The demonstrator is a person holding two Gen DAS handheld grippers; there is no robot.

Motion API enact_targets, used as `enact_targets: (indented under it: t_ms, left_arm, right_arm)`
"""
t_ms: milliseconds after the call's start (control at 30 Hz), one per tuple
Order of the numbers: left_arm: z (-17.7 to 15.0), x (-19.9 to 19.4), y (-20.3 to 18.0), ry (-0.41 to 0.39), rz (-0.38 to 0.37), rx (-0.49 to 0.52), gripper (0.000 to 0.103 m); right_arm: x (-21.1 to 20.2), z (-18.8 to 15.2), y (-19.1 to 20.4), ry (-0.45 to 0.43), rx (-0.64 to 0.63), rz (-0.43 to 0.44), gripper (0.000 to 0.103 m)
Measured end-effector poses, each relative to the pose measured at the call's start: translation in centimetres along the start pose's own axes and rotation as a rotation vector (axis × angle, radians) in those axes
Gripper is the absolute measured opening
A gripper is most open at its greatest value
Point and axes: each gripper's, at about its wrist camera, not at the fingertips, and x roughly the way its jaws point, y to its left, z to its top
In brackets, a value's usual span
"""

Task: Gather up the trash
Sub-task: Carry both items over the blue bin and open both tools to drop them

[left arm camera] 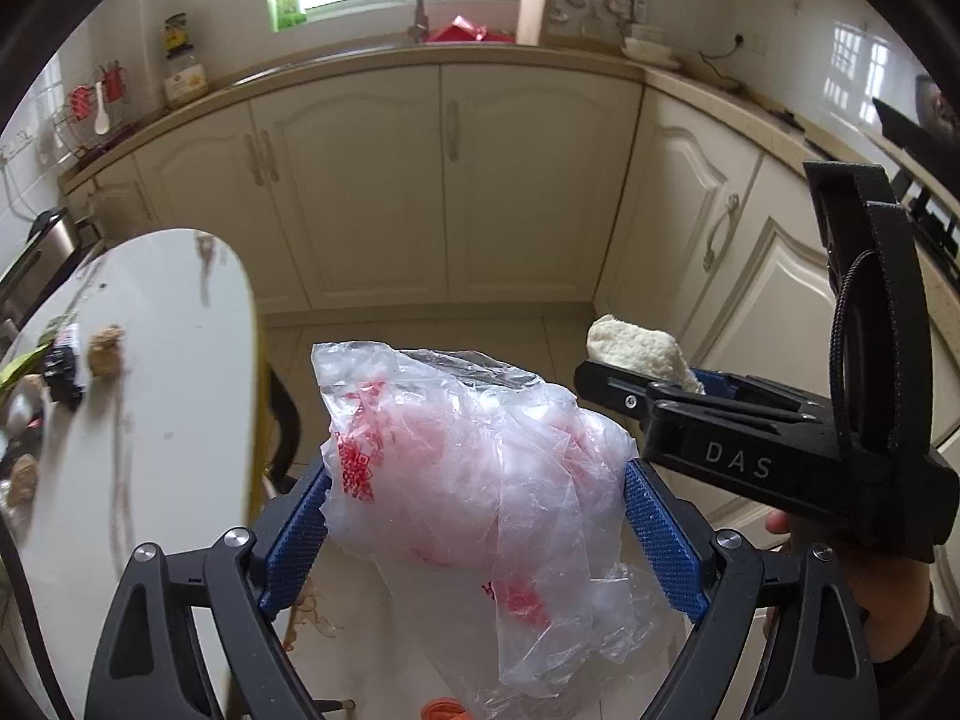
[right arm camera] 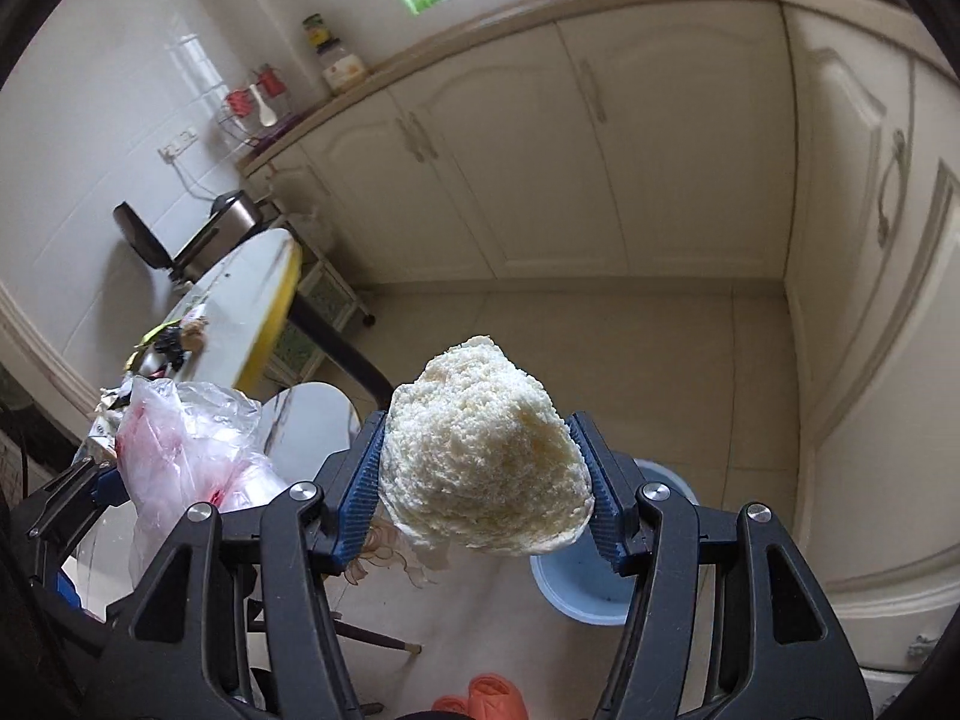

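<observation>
The left claw (left arm camera: 477, 516) is clamped on a crumpled clear plastic bag (left arm camera: 474, 468) with red print, the bag bulging up and sagging down between its blue pads. To its right, the right claw (right arm camera: 486, 492) is clamped on a pale, crumbly lump (right arm camera: 483, 450). A blue bucket (right arm camera: 576, 588) sits on the floor directly under the right claw.

Your left tongs (left arm camera: 477, 531) have blue cross-hatched pads on black arms, around a clear plastic bag (left arm camera: 480, 480) printed in red. At two o'clock of it, an off-white bread lump (left arm camera: 639, 351). At nine o'clock, the white table (left arm camera: 168, 384) has a yellow edge. Cream cabinets (left arm camera: 444, 180) stand at twelve.
</observation>
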Motion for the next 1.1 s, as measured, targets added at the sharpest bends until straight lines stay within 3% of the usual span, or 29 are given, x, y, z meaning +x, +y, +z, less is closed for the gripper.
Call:
enact_targets:
  t_ms: [233, 300, 400, 567, 733, 833, 967, 1100]
  left_arm:
    - [1.1, 10.8, -0.9, 0.148, -0.027, 0.015, 0.089]
    - [1.3, 13.2, -1.2, 0.183, -0.032, 0.021, 0.089]
    - [2.1, 16.7, -1.8, 0.213, -0.008, 0.036, 0.089]
    - [3.3, 20.4, -3.9, 0.224, -0.042, 0.069, 0.092]
    - [3.8, 22.4, -4.6, 0.252, 0.0, 0.073, 0.094]
    - [4.2, 22.1, -4.7, 0.22, 0.006, 0.062, 0.094]
    - [4.5, 21.4, -5.3, 0.153, -0.03, 0.067, 0.096]
    - [5.0, 21.0, -5.4, 0.129, -0.086, 0.025, 0.096]
  right_arm:
    - [6.9, -0.6, -7.0, 0.117, 0.18, 0.091, 0.061]
    - [7.9, -0.7, -8.0, 0.126, 0.207, 0.088, 0.071]
    - [8.2, -0.8, -9.2, 0.107, 0.219, 0.06, 0.076]
    - [6.1, -0.6, -9.5, 0.05, 0.192, -0.042, 0.082]
    - [4.0, 0.2, -8.0, 0.007, 0.153, -0.121, 0.087]
    - [2.6, 0.4, -7.3, -0.017, 0.141, -0.13, 0.088]
    - [0.7, 0.2, -6.7, -0.044, 0.117, -0.156, 0.095]
    - [-0.7, 0.1, -6.0, -0.056, 0.094, -0.15, 0.095]
